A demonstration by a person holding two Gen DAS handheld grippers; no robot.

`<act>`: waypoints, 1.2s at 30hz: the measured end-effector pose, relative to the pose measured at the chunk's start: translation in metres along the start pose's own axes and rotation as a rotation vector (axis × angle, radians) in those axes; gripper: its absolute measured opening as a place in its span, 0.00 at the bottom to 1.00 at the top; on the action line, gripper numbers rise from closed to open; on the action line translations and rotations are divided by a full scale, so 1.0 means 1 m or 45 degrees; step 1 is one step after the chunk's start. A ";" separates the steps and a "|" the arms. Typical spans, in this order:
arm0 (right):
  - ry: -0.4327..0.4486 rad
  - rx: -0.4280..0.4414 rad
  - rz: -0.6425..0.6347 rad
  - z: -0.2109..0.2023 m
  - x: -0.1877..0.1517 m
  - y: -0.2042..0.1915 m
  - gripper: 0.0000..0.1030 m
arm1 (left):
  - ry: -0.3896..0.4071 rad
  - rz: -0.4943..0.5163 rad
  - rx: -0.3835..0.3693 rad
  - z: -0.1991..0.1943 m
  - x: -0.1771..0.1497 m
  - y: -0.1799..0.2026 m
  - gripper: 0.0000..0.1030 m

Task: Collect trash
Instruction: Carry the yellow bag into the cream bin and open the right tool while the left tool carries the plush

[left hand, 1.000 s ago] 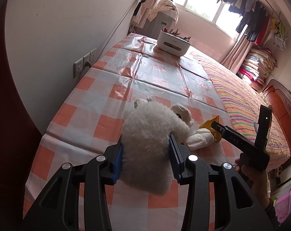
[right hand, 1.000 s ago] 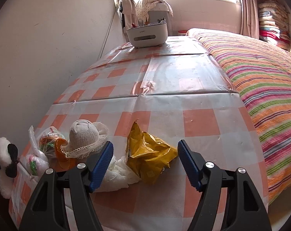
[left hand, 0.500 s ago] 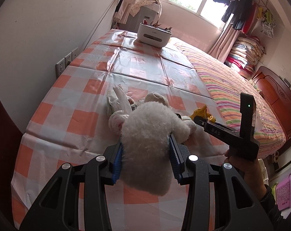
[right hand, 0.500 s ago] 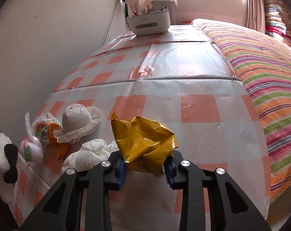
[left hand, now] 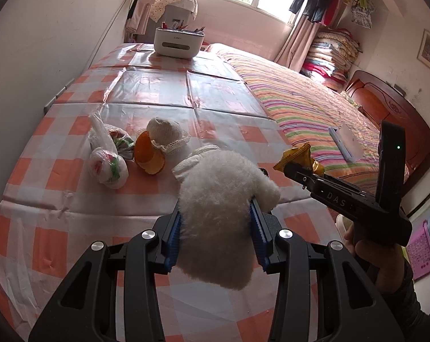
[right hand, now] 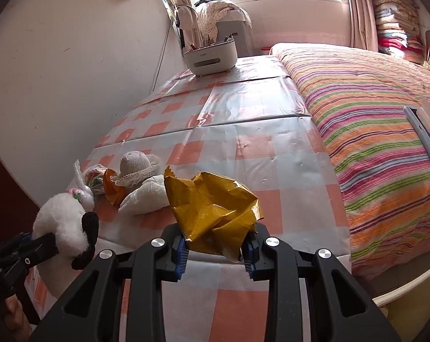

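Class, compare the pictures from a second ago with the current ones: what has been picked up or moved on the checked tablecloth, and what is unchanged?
The right gripper has closed on the yellow wrapper and lifted it off the tablecloth. The left gripper stays clamped on the white plush toy. The white tissue, small white hat, orange peel and tied plastic bags lie where they were.

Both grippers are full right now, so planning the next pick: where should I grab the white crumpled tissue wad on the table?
Probably across the raised middle of the tissue wad, coming from above on the near side. It lies low and long on the tablecloth, and the lace hat and orange wrapper crowd its far end.
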State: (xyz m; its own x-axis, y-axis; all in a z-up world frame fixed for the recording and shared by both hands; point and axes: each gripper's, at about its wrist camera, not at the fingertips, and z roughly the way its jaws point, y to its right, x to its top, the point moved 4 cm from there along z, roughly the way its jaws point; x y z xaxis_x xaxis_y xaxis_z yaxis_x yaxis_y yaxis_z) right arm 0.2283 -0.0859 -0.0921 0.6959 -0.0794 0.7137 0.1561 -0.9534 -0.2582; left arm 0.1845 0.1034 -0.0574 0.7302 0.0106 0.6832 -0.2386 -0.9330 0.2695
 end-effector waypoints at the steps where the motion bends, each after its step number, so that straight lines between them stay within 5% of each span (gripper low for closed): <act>1: 0.008 -0.002 0.005 -0.006 -0.003 0.003 0.29 | -0.005 0.009 -0.004 0.001 -0.002 0.004 0.40; 23: 0.152 -0.231 0.167 -0.105 -0.076 0.081 0.29 | -0.054 0.227 -0.163 0.011 -0.046 0.113 0.41; 36: 0.260 -0.339 0.308 -0.147 -0.097 0.121 0.31 | -0.044 0.269 -0.156 0.011 -0.059 0.151 0.41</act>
State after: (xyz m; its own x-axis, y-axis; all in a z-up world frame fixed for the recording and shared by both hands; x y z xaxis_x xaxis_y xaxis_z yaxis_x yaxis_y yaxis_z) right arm 0.0766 -0.2366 -0.0973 0.5324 -0.3413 0.7747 -0.2004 -0.9399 -0.2764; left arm 0.1128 -0.0417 -0.0646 0.6766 -0.1944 0.7103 -0.4626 -0.8626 0.2046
